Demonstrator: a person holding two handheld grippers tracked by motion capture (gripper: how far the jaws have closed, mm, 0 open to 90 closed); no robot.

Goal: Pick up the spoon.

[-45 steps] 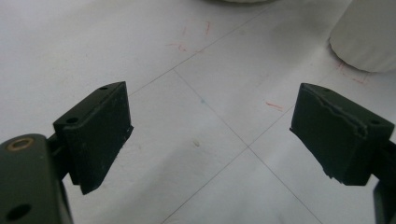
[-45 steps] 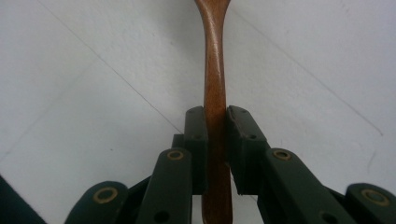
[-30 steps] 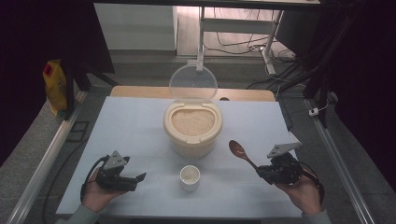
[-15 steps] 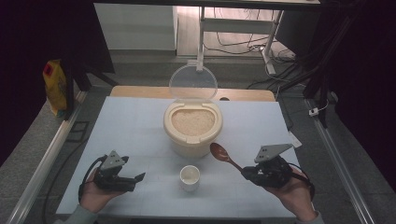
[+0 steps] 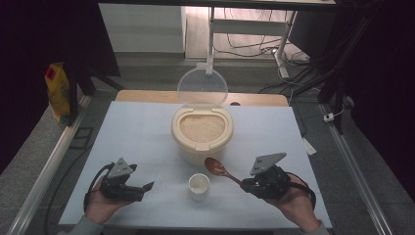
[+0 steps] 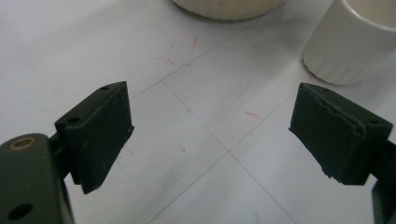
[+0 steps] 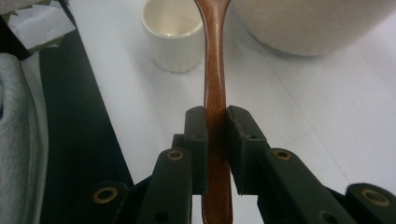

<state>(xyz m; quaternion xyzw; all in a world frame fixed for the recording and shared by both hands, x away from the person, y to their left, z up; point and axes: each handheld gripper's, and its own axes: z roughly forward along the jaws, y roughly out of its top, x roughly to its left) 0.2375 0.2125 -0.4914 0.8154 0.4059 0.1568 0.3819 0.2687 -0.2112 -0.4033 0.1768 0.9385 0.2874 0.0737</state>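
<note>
Our right gripper (image 5: 244,184) clamps the wooden spoon (image 5: 218,169), its bowl just right of the cup (image 5: 199,185). Our left gripper (image 5: 145,188) gapes wide left of the cup.

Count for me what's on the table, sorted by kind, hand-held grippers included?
Hand-held grippers: 2, the left hand-held gripper open, the right hand-held gripper clamped on the spoon.
Wooden spoon: 1
Small white cup: 1
Rice container with lid up: 1
Total: 5
</note>
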